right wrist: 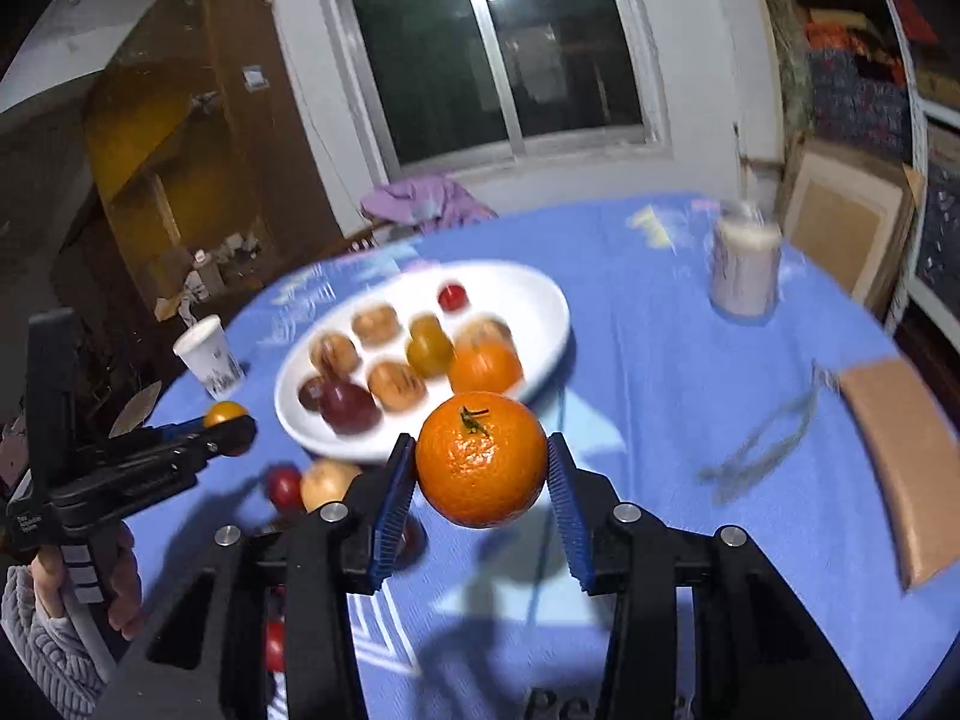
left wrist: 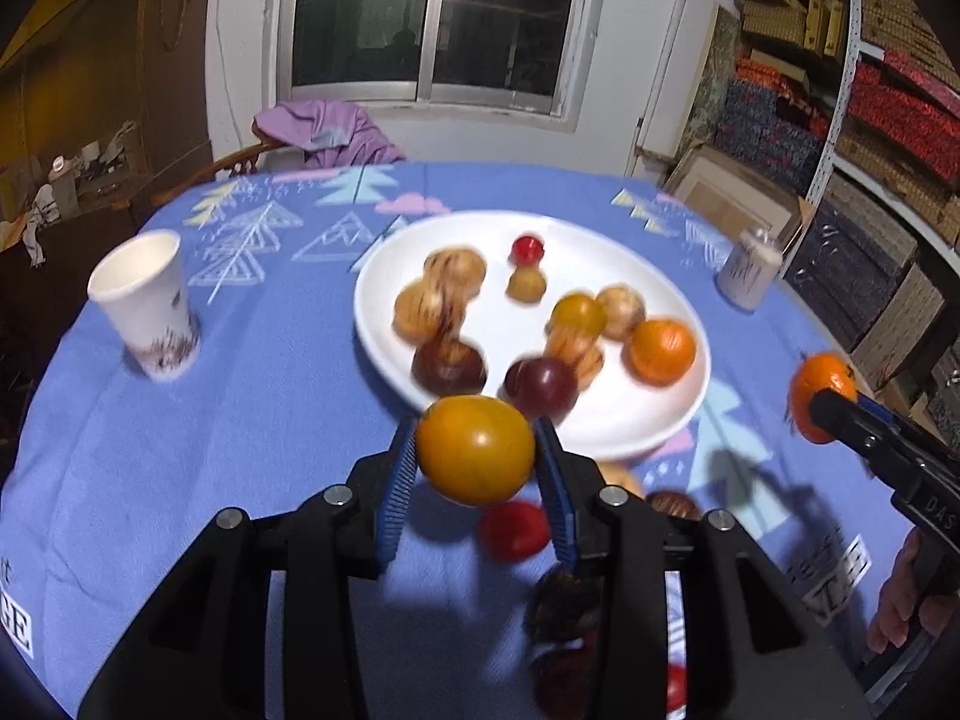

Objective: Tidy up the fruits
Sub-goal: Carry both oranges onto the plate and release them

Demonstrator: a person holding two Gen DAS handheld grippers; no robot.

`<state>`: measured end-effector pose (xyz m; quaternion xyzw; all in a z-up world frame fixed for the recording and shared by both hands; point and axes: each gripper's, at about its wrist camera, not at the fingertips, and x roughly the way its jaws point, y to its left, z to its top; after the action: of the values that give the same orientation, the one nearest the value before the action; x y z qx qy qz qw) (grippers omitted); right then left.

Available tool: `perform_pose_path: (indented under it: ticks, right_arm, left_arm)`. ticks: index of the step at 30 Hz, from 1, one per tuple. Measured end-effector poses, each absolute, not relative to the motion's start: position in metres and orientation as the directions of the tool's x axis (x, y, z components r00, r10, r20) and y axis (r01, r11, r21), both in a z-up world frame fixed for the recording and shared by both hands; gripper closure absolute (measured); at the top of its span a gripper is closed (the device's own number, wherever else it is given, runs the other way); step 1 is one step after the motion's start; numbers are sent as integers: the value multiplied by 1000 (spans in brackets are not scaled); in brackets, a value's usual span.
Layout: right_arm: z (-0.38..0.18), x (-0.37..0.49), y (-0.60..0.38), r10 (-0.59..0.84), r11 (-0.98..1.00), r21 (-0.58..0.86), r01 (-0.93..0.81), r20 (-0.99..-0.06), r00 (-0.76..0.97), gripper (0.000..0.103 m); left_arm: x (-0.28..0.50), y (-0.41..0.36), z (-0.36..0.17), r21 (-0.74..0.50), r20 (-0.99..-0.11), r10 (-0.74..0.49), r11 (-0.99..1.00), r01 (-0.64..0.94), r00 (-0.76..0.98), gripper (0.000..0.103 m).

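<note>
My left gripper (left wrist: 475,450) is shut on a yellow-orange tomato (left wrist: 475,449) and holds it above the blue cloth, just short of the near rim of a white plate (left wrist: 624,420). The plate holds several fruits, among them an orange mandarin (left wrist: 662,351) and a dark plum (left wrist: 543,387). My right gripper (right wrist: 481,459) is shut on a mandarin (right wrist: 481,459) with a green stem, held above the cloth near the plate's (right wrist: 540,294) right rim. Each gripper shows at the edge of the other's view. Loose fruits, such as a red one (left wrist: 515,530), lie on the cloth under my left gripper.
A white paper cup (left wrist: 147,303) stands left of the plate and a can (left wrist: 749,267) stands at the right. A brown flat pad (right wrist: 903,462) and a thin wire object (right wrist: 762,450) lie on the cloth at the right. A chair with purple cloth (left wrist: 330,132) is behind the table.
</note>
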<state>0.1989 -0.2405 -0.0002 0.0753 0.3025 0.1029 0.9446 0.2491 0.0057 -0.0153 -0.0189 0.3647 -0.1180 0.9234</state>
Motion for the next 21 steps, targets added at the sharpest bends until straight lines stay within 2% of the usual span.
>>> perform_pose_path:
  ticks: [5, 13, 17, 20, 21]
  right_arm:
    - [14, 257, -218, 273, 960, 215, -179, -575, 772, 58]
    - [-25, 317, -203, 291, 956, 234, -178, -655, 698, 58]
    - [-22, 315, -207, 297, 953, 246, -179, -627, 720, 56]
    - [-13, 306, -213, 301, 949, 262, -173, -604, 738, 55]
    - [-8, 299, -216, 302, 948, 266, -173, -590, 749, 55]
  left_arm:
    - [286, -13, 2, -128, -652, -235, 971, 201, 721, 65]
    - [340, -33, -15, -159, -683, -261, 965, 210, 682, 68]
    - [344, -25, -25, -176, -685, -262, 965, 195, 680, 50]
    - [338, -17, -22, -181, -678, -260, 966, 187, 687, 50]
    - [333, -14, -21, -186, -676, -262, 965, 184, 689, 47]
